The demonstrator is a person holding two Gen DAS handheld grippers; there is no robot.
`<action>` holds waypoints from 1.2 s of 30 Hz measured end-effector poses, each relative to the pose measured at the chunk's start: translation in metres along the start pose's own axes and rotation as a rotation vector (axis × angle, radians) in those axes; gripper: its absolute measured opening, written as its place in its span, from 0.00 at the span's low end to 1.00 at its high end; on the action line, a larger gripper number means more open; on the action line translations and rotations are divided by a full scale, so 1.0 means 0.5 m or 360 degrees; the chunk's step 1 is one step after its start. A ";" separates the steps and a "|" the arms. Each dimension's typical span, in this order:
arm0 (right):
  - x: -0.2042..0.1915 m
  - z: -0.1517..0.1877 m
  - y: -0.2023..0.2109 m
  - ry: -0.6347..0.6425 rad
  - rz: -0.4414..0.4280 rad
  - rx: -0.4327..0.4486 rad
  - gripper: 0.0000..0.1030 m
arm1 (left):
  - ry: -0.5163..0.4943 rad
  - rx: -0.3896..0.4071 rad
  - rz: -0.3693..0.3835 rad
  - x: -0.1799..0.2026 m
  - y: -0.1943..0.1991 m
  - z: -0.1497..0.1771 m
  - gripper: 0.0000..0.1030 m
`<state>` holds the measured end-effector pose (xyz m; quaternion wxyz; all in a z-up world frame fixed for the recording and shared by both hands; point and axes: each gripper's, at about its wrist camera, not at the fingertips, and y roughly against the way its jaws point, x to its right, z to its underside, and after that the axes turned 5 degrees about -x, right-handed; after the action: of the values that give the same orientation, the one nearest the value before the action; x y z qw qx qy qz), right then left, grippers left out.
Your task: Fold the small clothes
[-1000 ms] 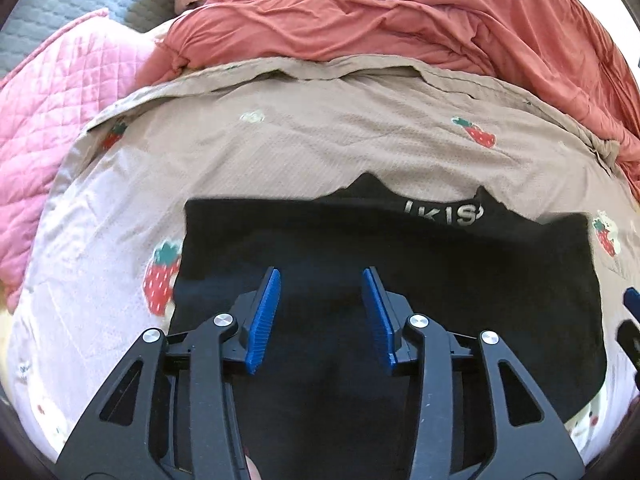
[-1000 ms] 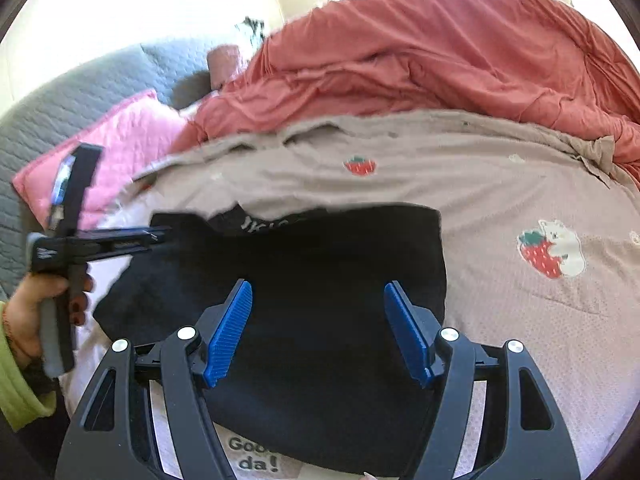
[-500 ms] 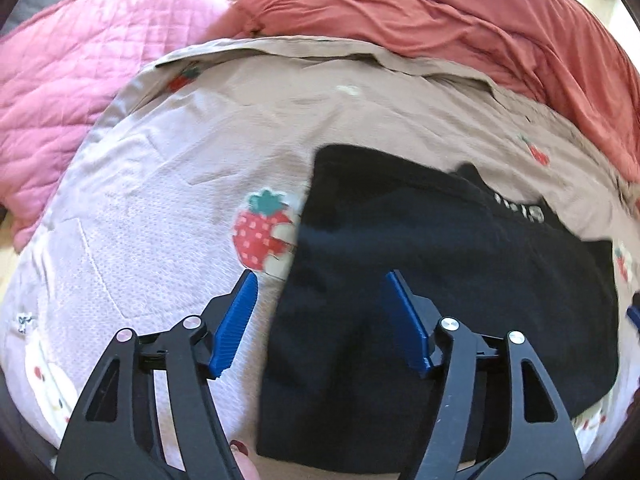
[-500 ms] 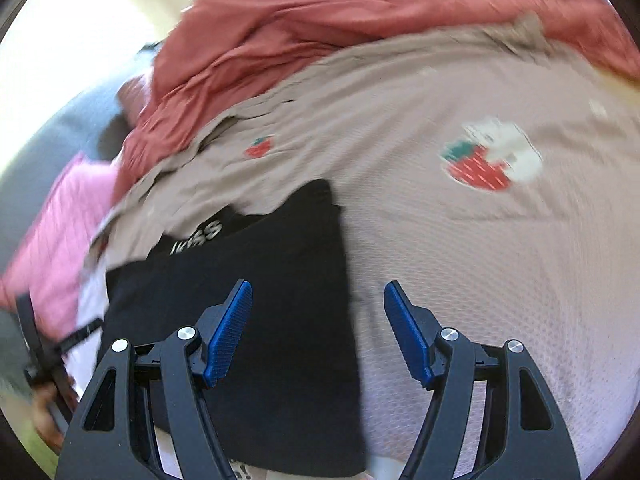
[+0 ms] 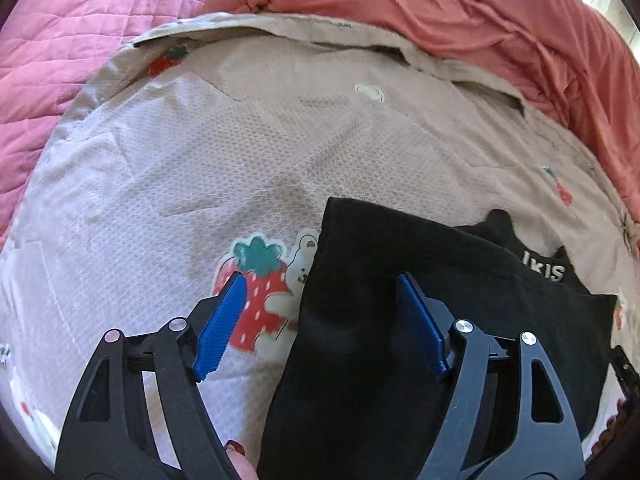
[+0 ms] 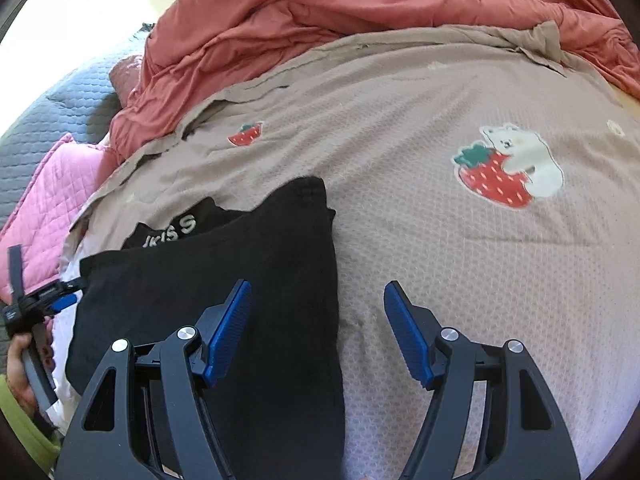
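A black folded garment (image 5: 400, 280) with white lettering on its band (image 5: 544, 270) lies flat on the bedspread. My left gripper (image 5: 320, 320) hovers over the garment's left edge; its jaws are opening, one pad over the strawberry print and the other over the black cloth, neither pressing. In the right wrist view the garment (image 6: 240, 264) fills the lower left. My right gripper (image 6: 320, 336) stands open astride its right edge, gripping nothing. At the far left of that view a hand holds the left gripper (image 6: 74, 292) at the garment's other side.
The beige bedspread (image 6: 400, 220) carries strawberry and bear prints (image 6: 508, 168). A coral-red duvet (image 6: 360, 12) is bunched along the back. A pink quilted blanket (image 5: 80, 32) lies to the left, with grey quilted padding (image 6: 48, 112) behind it.
The left gripper slid from over the garment's middle to its left edge and its jaws widened. The right gripper swung to the right edge and rolled, its jaws unchanged.
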<state>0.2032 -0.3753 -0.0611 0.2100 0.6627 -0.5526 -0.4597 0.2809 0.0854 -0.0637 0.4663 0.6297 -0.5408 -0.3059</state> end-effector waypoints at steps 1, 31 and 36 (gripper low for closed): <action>0.000 -0.001 -0.002 0.0005 -0.0004 -0.0006 0.65 | -0.0016 -0.0015 -0.0019 0.005 -0.007 -0.001 0.65; -0.025 -0.003 0.020 0.0099 0.0163 0.0046 0.45 | 0.0022 0.0242 -0.0100 -0.040 0.115 0.094 0.28; -0.098 0.007 0.046 0.0315 0.0061 0.0117 0.56 | -0.0119 0.0236 -0.0040 0.019 0.141 0.153 0.36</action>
<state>0.1897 -0.3360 -0.0263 0.2477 0.7014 -0.5583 -0.3673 0.1871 0.0577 -0.0270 0.3940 0.6572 -0.5711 -0.2942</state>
